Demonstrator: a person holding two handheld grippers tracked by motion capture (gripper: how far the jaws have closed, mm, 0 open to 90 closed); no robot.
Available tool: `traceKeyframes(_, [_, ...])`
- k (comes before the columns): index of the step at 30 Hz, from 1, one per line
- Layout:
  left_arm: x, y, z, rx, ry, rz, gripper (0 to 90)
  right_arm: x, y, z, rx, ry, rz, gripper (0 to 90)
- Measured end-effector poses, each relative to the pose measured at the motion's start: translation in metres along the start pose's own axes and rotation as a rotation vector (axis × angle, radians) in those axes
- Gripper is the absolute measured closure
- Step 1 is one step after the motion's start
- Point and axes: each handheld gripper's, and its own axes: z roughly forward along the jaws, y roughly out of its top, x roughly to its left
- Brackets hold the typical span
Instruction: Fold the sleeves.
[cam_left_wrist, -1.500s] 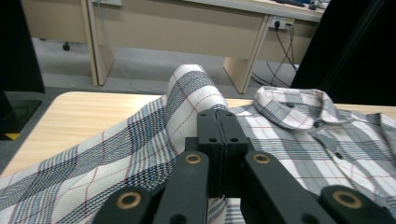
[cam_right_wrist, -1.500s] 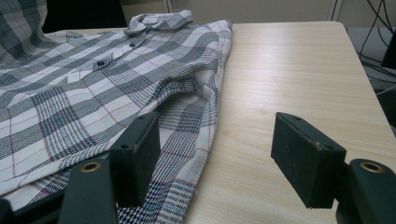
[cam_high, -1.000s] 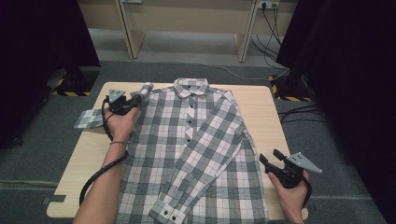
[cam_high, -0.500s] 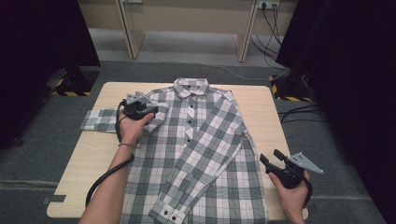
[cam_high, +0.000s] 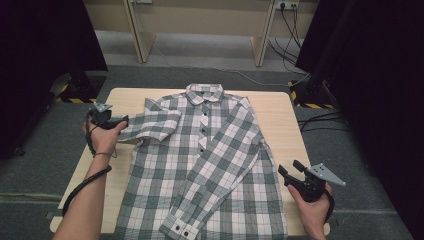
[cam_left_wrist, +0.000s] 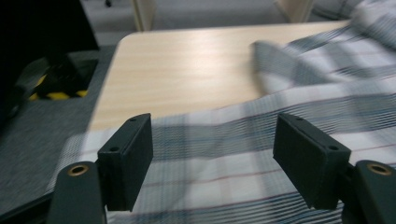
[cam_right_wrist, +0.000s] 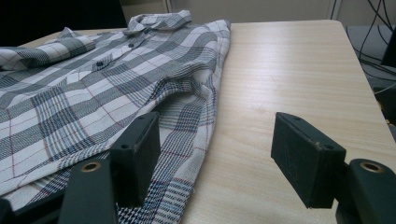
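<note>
Shirt (cam_high: 205, 165) lies flat on the table (cam_high: 280, 115), its folded sleeve (cam_high: 150, 125) just ahead of the left claw (cam_high: 120, 121), whose jaws, just opening, stand wide and empty; regrip squarely at the sleeve's edge. Right claw (cam_high: 288, 170) gapes, holding nothing, beside the hem.

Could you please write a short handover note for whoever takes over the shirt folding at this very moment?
Left claw: open, jaws have just been opening, at the left sleeve, which lies between them in the left gripper view, unpressed.
Right claw: open, empty, beside the shirt's lower right edge.
Shirt: flat, buttoned, collar at the table's far side.
Done: right sleeve folded diagonally across the front; left sleeve doubled on itself, cuff end lying on the chest.
Left: probably the side folds and the bottom-up fold.
</note>
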Motion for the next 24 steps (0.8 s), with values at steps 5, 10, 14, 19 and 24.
traceKeyframes(5, [0.026, -0.018, 0.006, 0.045, 0.046, -0.036, 29.4, 0.000, 0.000, 0.000, 0.005, 0.000, -0.005, 33.6])
traceKeyframes(10, [0.036, -0.034, 0.015, 0.104, 0.083, -0.024, 29.6, 0.001, 0.000, 0.000, 0.006, -0.002, -0.006, 33.6])
traceKeyframes(14, [0.037, -0.040, 0.020, 0.119, 0.086, -0.024, 29.4, 0.001, 0.000, 0.000, 0.006, -0.002, -0.007, 33.5])
traceKeyframes(19, [0.038, -0.041, 0.022, 0.119, 0.081, -0.011, 29.5, 0.001, 0.000, 0.001, 0.007, -0.001, -0.008, 33.5])
traceKeyframes(24, [0.037, -0.043, 0.021, 0.098, 0.102, 0.008, 40.9, 0.001, 0.000, 0.000, 0.006, -0.001, -0.009, 33.5])
